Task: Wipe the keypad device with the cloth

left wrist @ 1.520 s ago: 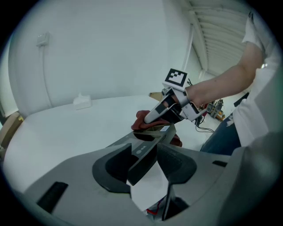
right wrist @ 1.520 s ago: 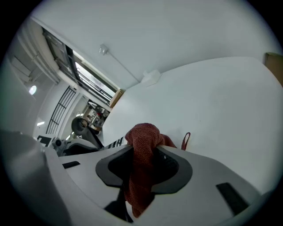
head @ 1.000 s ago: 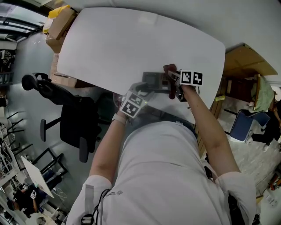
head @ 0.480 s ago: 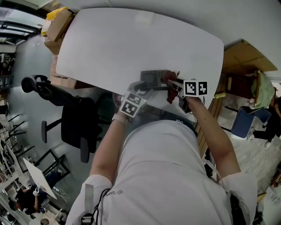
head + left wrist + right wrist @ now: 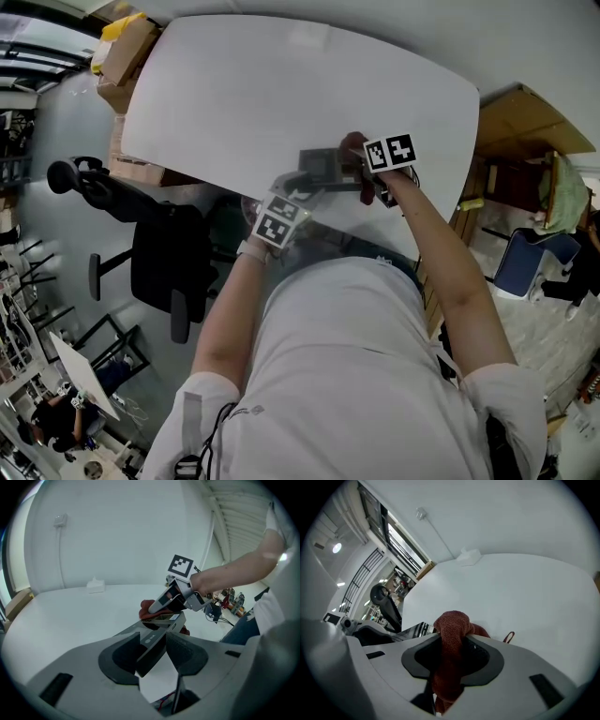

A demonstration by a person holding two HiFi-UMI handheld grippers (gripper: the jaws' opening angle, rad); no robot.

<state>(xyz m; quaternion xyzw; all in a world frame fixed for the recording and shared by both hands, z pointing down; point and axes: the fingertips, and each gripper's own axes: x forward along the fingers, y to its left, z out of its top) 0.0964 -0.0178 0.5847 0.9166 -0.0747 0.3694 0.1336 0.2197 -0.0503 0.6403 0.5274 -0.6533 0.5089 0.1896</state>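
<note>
Keypad device point(image 5: 323, 167): rigid, likely light, clamped edgewise by left tool point(image 5: 157, 654); right tool point(image 5: 452, 656) pinches soft, limp red cloth point(image 5: 452, 625).

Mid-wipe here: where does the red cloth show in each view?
Head view: cloth, mid-table at the keypad device's right end.
Left gripper view: cloth, centre, at the keypad device's far end.
Right gripper view: cloth, lower centre, clamped between the jaws.
Shared landmark: the dark keypad device.

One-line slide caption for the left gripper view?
Left gripper clamps the dark grey keypad device while the right gripper holds a rust-red cloth at its far end.
</note>
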